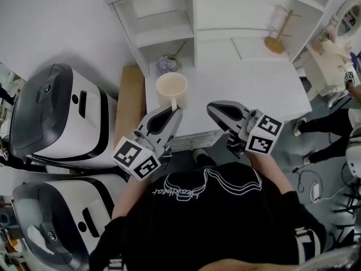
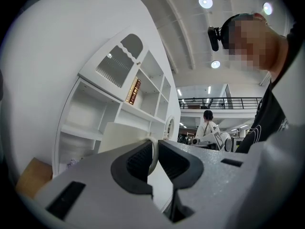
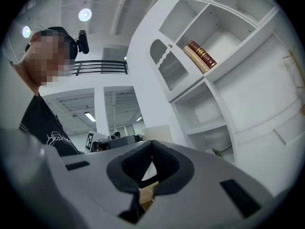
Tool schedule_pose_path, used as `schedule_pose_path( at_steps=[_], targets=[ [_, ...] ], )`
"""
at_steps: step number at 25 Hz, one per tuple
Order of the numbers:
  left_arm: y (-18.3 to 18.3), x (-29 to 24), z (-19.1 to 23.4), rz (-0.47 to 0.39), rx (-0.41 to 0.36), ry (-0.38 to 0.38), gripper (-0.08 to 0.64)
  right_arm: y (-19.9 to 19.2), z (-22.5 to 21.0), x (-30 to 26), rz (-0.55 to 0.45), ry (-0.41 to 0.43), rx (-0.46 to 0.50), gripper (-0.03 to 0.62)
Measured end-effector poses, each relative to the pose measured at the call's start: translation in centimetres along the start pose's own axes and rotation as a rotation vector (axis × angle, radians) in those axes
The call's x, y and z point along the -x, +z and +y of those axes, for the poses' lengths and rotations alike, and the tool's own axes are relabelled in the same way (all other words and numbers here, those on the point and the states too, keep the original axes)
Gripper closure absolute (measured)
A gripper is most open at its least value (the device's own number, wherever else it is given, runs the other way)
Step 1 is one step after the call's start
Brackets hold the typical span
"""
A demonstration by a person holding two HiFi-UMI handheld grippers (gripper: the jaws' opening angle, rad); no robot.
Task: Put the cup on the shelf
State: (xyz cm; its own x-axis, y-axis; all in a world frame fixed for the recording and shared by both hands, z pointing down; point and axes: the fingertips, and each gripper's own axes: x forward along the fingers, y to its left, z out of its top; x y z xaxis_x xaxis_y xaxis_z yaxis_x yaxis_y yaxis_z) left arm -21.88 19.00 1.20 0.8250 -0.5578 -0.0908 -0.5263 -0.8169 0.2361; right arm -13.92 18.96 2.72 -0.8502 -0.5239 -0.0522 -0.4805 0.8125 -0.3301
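A cream cup [image 1: 171, 87] stands upright on the white table [image 1: 254, 89], its handle [image 1: 174, 104] pointing toward me. My left gripper [image 1: 172, 112] is shut on that handle; in the left gripper view the thin handle loop [image 2: 154, 157] is pinched between the dark pads, with the cup body [image 2: 119, 135] just beyond. My right gripper [image 1: 214, 108] hovers to the cup's right over the table's front edge, its jaws shut with nothing between them [image 3: 151, 144]. The white shelf unit [image 1: 163, 30] rises behind the cup.
A purple flower sprig [image 1: 167, 65] lies in the lowest shelf bay. A wooden stand [image 1: 276, 38] sits at the back right of the table. A cardboard box [image 1: 131, 103] and two white-and-black machines [image 1: 56, 117] are at the left. Books [image 3: 200, 55] rest on an upper shelf.
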Motion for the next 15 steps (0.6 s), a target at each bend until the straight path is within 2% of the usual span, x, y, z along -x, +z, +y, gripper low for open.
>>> schedule_pose_path(
  at_steps=[6, 15],
  targets=[
    [1.0, -3.6, 4.1, -0.004, -0.002, 0.05, 0.518, 2.1, -4.9, -2.3, 0.01, 0.034, -0.011, 0.586],
    [1.9, -7.5, 9.7, -0.01, -0.016, 0.104, 0.518, 3.5, -9.9, -6.0, 0.034, 0.087, -0.015, 0.586]
  ],
)
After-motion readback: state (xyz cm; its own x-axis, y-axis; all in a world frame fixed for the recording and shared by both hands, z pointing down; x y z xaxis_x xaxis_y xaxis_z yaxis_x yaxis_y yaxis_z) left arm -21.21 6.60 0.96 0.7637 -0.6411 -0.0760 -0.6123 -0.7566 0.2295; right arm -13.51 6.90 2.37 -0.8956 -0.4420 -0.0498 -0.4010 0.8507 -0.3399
